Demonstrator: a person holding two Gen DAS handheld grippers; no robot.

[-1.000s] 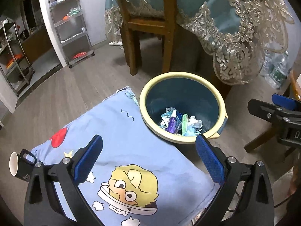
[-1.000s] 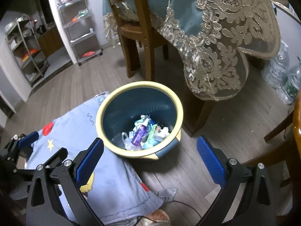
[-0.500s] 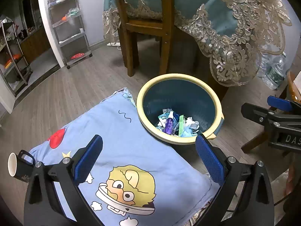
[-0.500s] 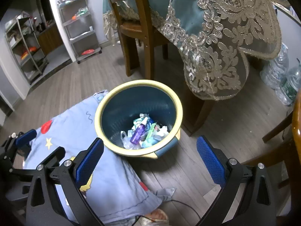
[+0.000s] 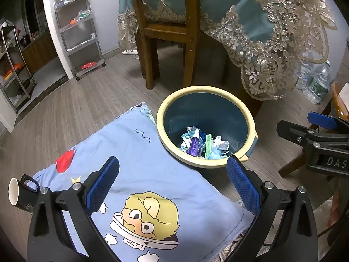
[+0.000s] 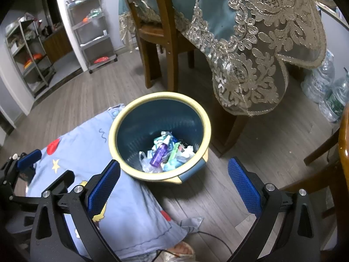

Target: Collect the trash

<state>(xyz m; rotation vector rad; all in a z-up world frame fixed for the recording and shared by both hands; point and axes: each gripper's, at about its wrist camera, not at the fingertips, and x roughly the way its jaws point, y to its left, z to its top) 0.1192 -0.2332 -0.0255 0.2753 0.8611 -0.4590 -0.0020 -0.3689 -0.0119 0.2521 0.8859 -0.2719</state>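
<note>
At the far left edge of the blue cartoon-print cloth point(image 5: 152, 174) we see a dark mug point(image 5: 20, 195) lying on its side, its white inside facing left. We hold the left gripper point(image 5: 172, 181) above the cloth, its blue-padded jaws wide apart with nothing between them. The cloth lies spread on the grey wood floor point(image 5: 76, 113), and its far right corner touches the bin point(image 5: 248, 122), a dark blue tub with a cream rim. The trash point(image 6: 165, 152) sits at the bottom of that bin: a purple spray bottle point(image 6: 160, 154) lies tilted on top of crumpled wrappers, a green packet and clear plastic. Behind the bin a wooden chair point(image 5: 170, 32) stands against a table draped in a teal cloth with lace trim point(image 5: 272, 32). To the right, we hold the right gripper point(image 6: 174, 181) over the bare floor just beside the bin, its jaws likewise spread wide and empty. At the far right, clear plastic bottles point(image 6: 327, 87) stand on the floor near the lace hem.
</note>
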